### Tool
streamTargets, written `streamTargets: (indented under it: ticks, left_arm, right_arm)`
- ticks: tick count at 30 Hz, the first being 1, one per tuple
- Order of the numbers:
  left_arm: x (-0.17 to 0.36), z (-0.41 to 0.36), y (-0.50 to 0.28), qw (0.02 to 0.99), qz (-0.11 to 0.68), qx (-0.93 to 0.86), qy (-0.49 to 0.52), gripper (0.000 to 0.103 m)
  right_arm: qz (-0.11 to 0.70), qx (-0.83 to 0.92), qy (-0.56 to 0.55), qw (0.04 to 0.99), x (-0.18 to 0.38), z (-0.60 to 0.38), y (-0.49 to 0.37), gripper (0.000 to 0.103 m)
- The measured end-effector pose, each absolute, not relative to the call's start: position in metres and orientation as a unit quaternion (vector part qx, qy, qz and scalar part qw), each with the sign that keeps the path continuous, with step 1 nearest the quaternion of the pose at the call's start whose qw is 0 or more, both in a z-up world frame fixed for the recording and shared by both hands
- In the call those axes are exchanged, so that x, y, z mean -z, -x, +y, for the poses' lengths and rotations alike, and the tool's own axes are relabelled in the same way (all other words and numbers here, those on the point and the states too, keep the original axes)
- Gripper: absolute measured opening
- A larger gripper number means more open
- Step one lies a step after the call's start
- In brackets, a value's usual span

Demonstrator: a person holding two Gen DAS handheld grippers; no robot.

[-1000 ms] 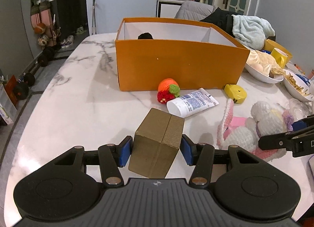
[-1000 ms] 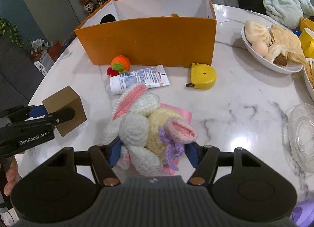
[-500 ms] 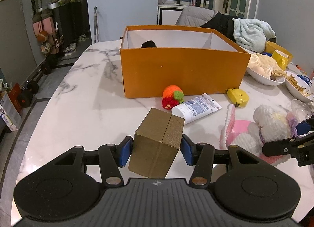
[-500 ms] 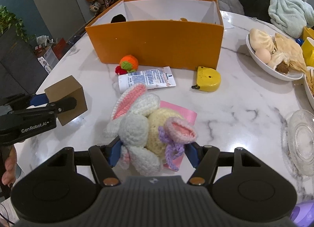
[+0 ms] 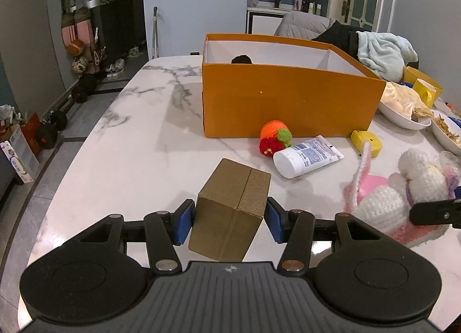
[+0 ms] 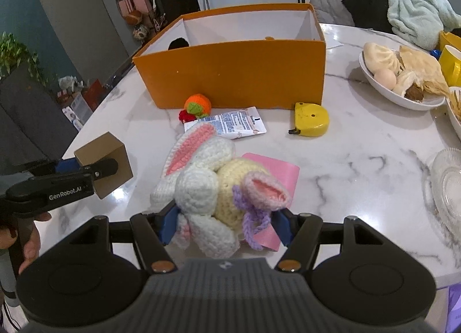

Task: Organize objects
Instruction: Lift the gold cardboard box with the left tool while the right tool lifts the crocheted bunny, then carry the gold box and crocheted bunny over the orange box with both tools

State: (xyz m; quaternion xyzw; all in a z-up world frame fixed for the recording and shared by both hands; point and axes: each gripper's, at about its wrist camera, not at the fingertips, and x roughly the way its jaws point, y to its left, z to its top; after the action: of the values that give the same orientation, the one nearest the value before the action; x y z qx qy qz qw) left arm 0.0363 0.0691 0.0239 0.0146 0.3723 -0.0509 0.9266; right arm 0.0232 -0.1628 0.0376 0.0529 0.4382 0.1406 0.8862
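Our left gripper (image 5: 229, 222) clamps cardboard box (image 5: 230, 212); our right gripper (image 6: 226, 225) clamps crochet bunny (image 6: 213, 186); both above marble surface (image 6: 345, 145).

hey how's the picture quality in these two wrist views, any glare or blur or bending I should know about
Left wrist view: fisheye bends the room's walls; the cardboard box is sharp, the crochet bunny softer at the frame edge. Right wrist view: lamp glare on the marble table; bunny sharp.
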Motion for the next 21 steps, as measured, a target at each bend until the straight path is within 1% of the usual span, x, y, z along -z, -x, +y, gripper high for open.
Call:
streamTargets:
  ticks: [9, 21]
  left_arm:
    - [-0.032, 0.065, -0.037, 0.931, 0.360, 0.059, -0.011, 0.061]
    - [-0.065, 0.056, -0.053, 0.944, 0.321, 0.071, -0.015, 0.061]
  right_arm:
    - [0.425, -0.132, -0.054, 0.894, -0.044, -0.169, -0.023, 0.068]
    - [0.381, -0.134, -0.053, 0.913, -0.082, -0.170, -0.033, 0.068]
